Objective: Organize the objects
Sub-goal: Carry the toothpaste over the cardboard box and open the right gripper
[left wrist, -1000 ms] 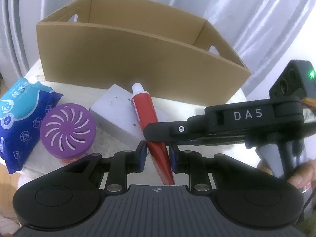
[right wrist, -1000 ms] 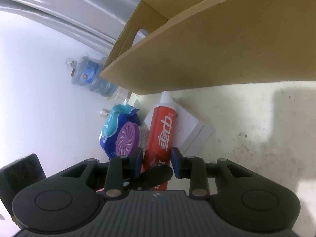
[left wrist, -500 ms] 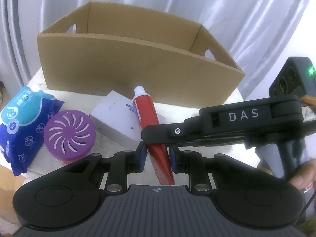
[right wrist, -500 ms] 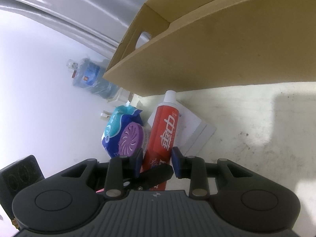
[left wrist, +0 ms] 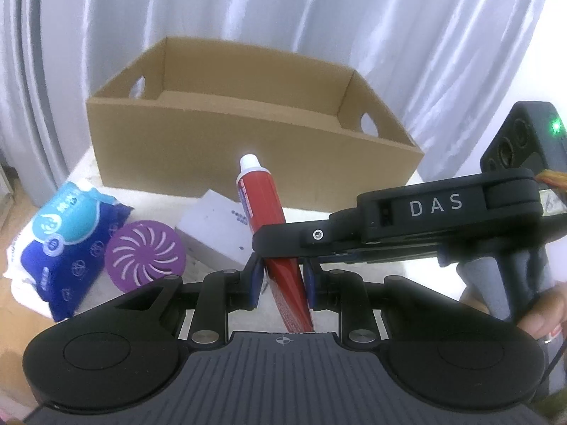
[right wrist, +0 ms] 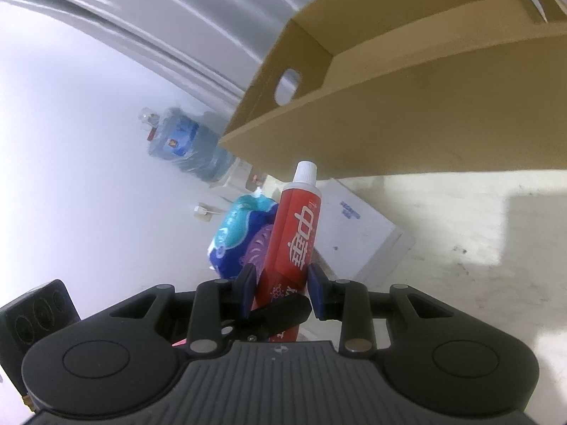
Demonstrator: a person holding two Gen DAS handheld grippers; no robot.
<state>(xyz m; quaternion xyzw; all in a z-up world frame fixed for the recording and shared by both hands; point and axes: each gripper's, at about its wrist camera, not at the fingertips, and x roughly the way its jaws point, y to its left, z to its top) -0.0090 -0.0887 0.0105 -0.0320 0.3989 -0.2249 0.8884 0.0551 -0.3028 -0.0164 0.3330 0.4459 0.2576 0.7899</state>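
Red toothpaste tube (left wrist: 264,209) pinched by both grippers, off the table, in front of cardboard box (left wrist: 248,141).

L gripper (left wrist: 281,279) clamped on the tube's lower end, blue pads tight on each side; R gripper (right wrist: 281,283) clenched on it too, reaching in from the right in the L view w/ "DAS" on its body, a hand (left wrist: 545,311) on its handle. White cap points up toward the box's near wall. Box open-topped, oval handle cut-outs in end walls. On the table (right wrist: 460,219) below: white flat box (left wrist: 216,228), purple round air freshener (left wrist: 145,256) just beside it, blue wipes pack (left wrist: 67,244) further left. Water jug (right wrist: 184,148) & grey curtain (left wrist: 283,10) in bkgd.
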